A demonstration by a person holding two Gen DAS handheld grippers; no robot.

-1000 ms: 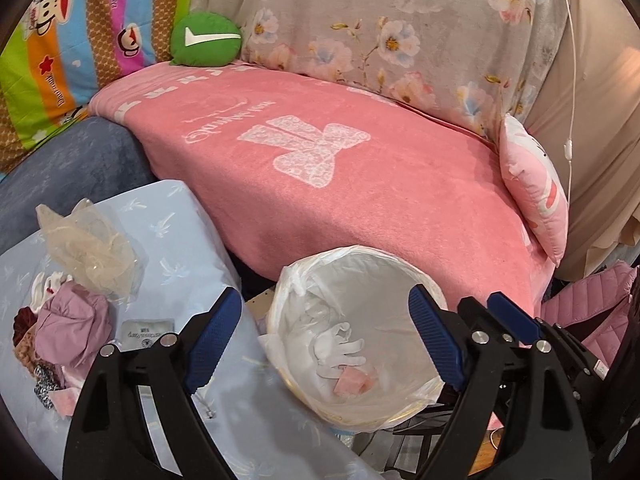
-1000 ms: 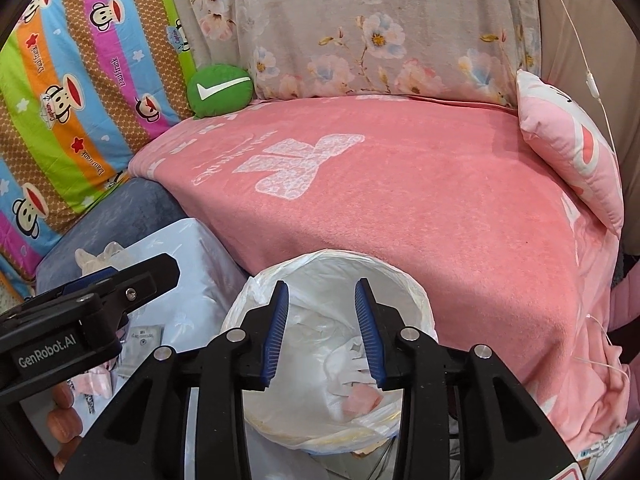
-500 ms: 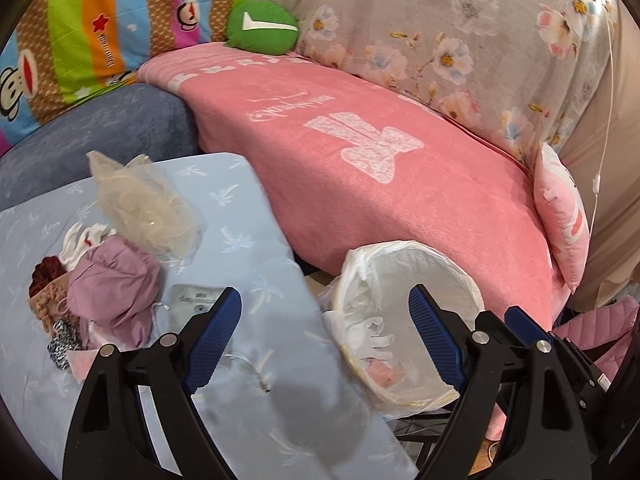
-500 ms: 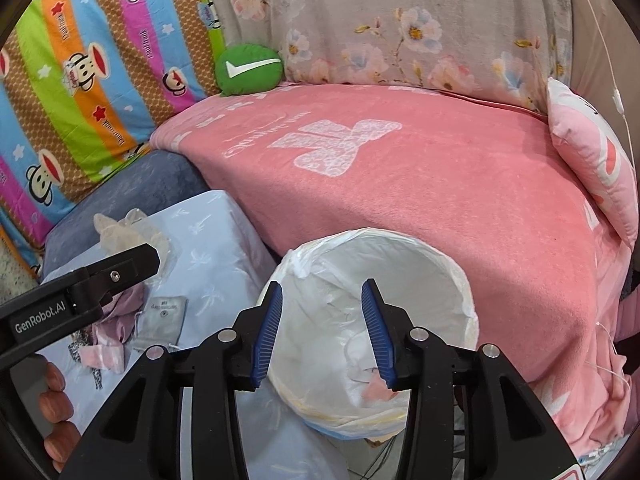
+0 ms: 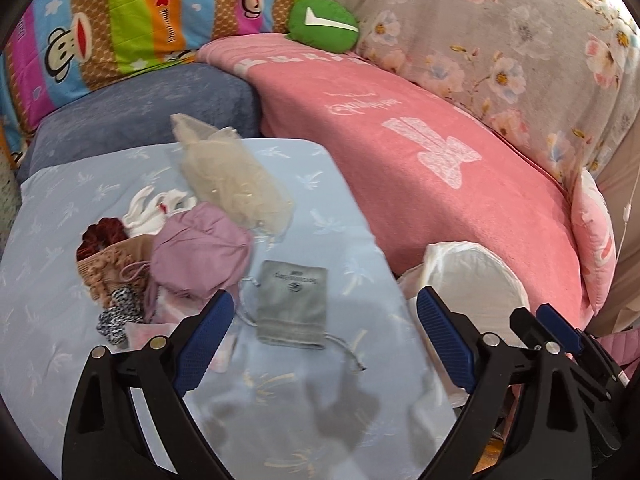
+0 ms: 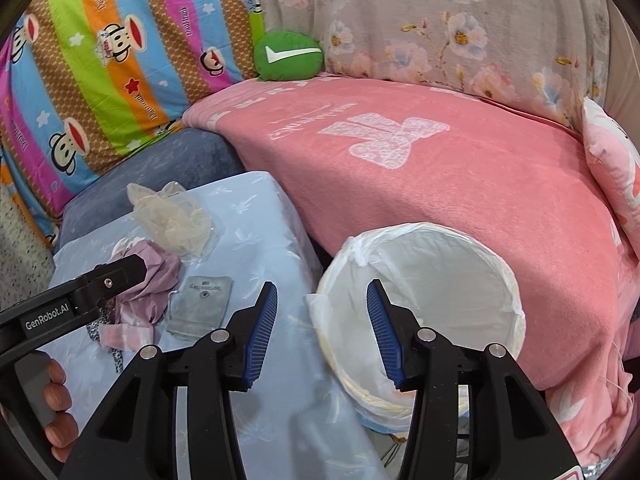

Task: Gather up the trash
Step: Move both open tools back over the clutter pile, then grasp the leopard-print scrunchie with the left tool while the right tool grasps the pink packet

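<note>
Left gripper [image 5: 320, 330]: black frame, blue ribbed pads, jaws wide apart and just opened further; nothing held. It hangs over the near part of the counter [image 5: 280, 400], which wears a pale blue cloth with a white leaf print.

Right gripper [image 6: 322, 330]: same build, jaws about half apart and just been opening; nothing between them. It sits at the counter's right edge, beside the bin. A person's fingers [image 6: 60, 412] show at the near left of the right wrist view, wrapped round the left gripper's handle.

Grey flat drawstring fabric pouch [image 5: 294, 304]: lies on the counter just beyond the left gripper's pads, its cord trailing toward the near side.

Heap of trash, left of the pouch: crumpled mauve cloth [image 5: 200, 252]; black-and-white patterned scrap [image 5: 118, 316]; tan knitted piece [image 5: 108, 268]; dark red scrunchie-like item [image 5: 104, 232]; white scrap [image 5: 148, 210]. All touching or overlapping.

Crumpled translucent cream plastic bag [image 5: 232, 180]: farther back on the counter, touching the mauve cloth.

Round bin lined with a white plastic bag [image 6: 424, 312]: off the counter's right edge, against the sofa.

Pink fleece blanket with white bow motif [image 5: 440, 152]: covers the sofa seat beyond.

Green round cushion with white tick [image 5: 324, 20]: far back, between a striped monkey-print cover [image 5: 140, 12] and a grey floral cover [image 5: 500, 40].
</note>
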